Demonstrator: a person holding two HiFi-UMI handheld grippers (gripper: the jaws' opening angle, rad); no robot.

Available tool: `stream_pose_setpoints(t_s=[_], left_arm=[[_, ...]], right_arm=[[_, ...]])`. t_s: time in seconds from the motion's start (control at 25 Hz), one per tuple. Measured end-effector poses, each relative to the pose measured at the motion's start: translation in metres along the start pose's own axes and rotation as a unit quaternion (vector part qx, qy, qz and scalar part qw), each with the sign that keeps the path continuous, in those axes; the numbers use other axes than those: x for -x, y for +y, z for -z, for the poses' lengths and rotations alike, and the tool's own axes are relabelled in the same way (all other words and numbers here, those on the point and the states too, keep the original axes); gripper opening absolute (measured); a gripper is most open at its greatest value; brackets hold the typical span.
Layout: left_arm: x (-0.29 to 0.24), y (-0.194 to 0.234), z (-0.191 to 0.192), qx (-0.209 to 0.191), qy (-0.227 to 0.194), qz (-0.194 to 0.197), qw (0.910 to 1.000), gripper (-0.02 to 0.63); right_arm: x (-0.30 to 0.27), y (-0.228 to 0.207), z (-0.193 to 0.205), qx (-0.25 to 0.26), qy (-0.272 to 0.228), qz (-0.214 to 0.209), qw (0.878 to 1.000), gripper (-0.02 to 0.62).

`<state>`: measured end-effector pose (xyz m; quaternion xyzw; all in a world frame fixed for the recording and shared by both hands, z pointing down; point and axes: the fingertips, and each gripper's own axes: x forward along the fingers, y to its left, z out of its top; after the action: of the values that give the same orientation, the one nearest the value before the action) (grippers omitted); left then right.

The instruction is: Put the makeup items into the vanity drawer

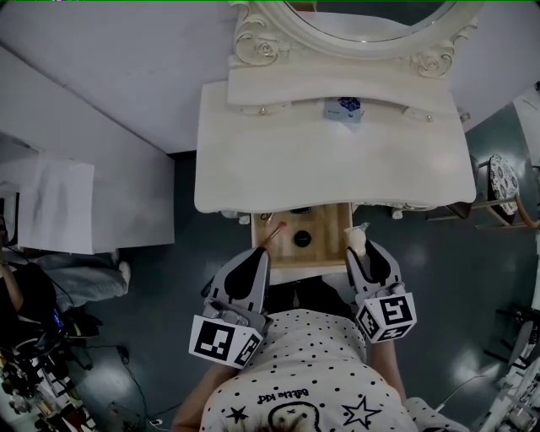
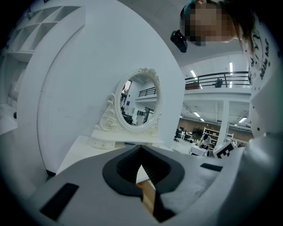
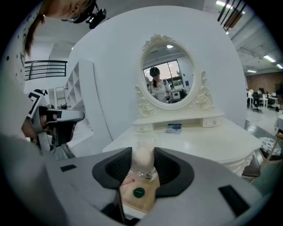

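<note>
- Over the open vanity drawer (image 1: 325, 221), at its 3 o'clock edge, the right gripper (image 1: 359, 246) clamps a pale egg-shaped sponge (image 3: 143, 158) between its pads.
- Inside the drawer, a black round compact (image 1: 303, 239) lies at 9 o'clock from the sponge, with a pink-tipped brush (image 1: 274, 229) further that way.
- At the drawer's 9 o'clock edge, the left gripper (image 1: 260, 253) hangs with its jaws closed together and nothing between them.
- On the vanity top (image 1: 337, 169), at 12 o'clock from the drawer, a small blue item (image 1: 344, 108) lies below the mirror (image 1: 380, 17).
</note>
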<state>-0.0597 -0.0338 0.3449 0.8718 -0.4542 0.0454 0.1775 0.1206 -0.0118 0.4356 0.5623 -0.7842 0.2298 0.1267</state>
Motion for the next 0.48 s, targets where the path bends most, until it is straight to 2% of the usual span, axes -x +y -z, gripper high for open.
stream_pose_setpoints(t_s=[0.24,0.48], left_arm=[[0.006,0.003,0.001,-0.002,0.003,-0.024,0.9997,0.002],[0.015,0.014,-0.002,-0.004,0.003,-0.057,0.9984,0.002]], right_arm=[[-0.043,-0.017,0.011,0.025,0.028,-0.019,0.999,0.163],[-0.086,-0.022,0.059,0.063,0.098,-0.042,0.992,0.163]])
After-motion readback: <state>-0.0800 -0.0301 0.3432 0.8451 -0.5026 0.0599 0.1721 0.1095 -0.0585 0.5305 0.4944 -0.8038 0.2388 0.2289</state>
